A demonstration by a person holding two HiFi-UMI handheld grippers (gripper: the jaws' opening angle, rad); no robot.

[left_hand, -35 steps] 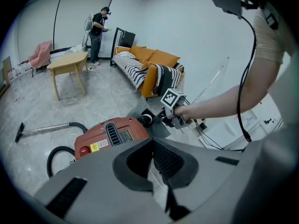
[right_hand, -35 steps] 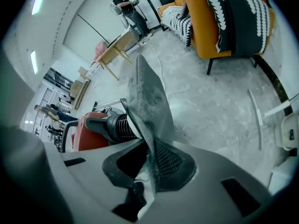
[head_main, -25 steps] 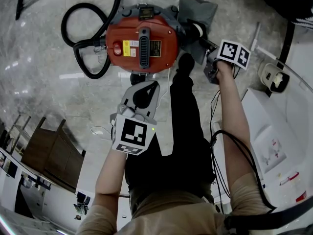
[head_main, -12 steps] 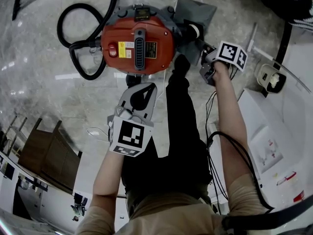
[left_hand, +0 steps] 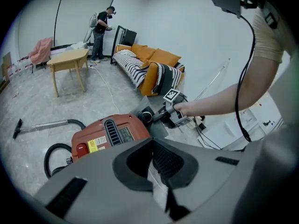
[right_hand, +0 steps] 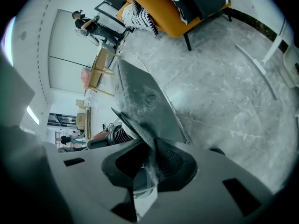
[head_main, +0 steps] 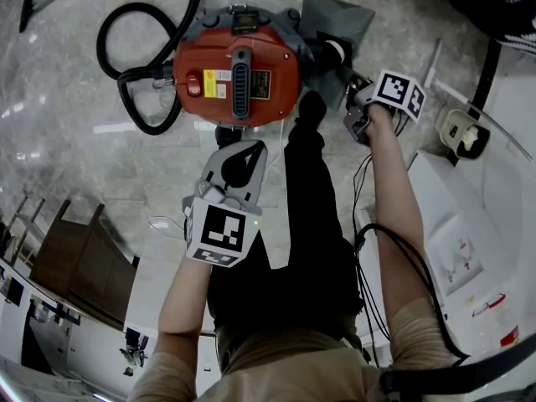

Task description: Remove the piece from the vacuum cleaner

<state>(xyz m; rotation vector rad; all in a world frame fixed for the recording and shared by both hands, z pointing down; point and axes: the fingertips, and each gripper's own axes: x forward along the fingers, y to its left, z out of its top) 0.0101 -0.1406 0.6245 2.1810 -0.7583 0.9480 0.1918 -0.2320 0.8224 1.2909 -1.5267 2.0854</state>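
A red vacuum cleaner stands on the marble floor, its black hose curled at its left. A grey dust bag hangs off its right side on a black ribbed inlet. My right gripper is shut on the bag's near edge, and the dusty fabric runs up from between its pads. My left gripper hovers just below the vacuum with its jaws together and nothing in them. The left gripper view shows the vacuum ahead and the right gripper at the bag.
A white cabinet and a white unit stand at the right, with cables trailing beside my leg. Farther off are an orange sofa, a wooden table, a standing person and the vacuum wand.
The right gripper has rolled slightly while still gripping the bag. Both hands stay where they were and the vacuum has not moved.
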